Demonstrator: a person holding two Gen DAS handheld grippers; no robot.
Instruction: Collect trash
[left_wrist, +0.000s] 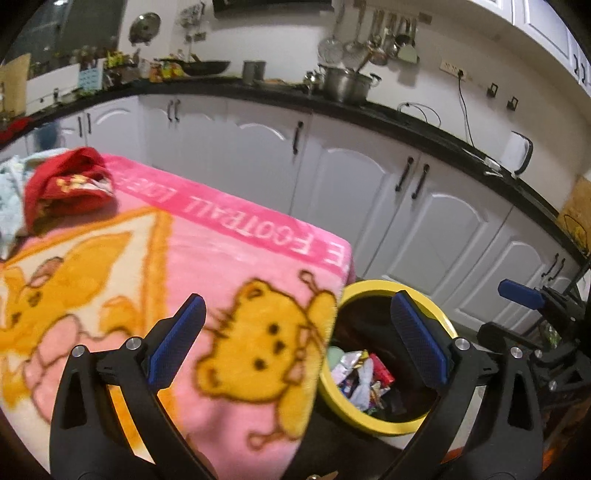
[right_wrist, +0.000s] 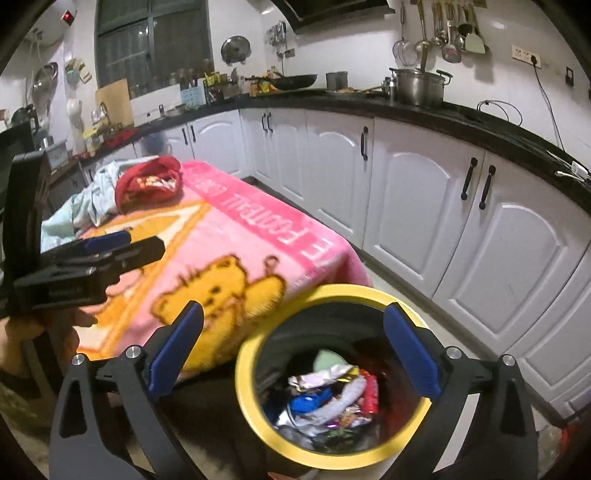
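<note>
Nearest the right wrist camera, the right claw is spread wide with nothing between its blue pads, hanging above the yellow-rimmed bin. Inside the bin lies the trash: crumpled wrappers in silver, red, blue and white, piled at the bottom. At nine o'clock in this view a hand carries the left claw, seen from the side over the blanket.

In the left wrist view, the left claw is likewise released, empty, its pads straddling the corner of the pink blanket with its yellow bear print; the bin sits at four o'clock, just beside the blanket's hanging edge. The right claw's blue tip shows at three o'clock.

Farther back, at ten o'clock, a red cloth rests on the blanket beside pale fabric. Beyond, white cabinets run under a black worktop carrying a steel pot and a wok.
</note>
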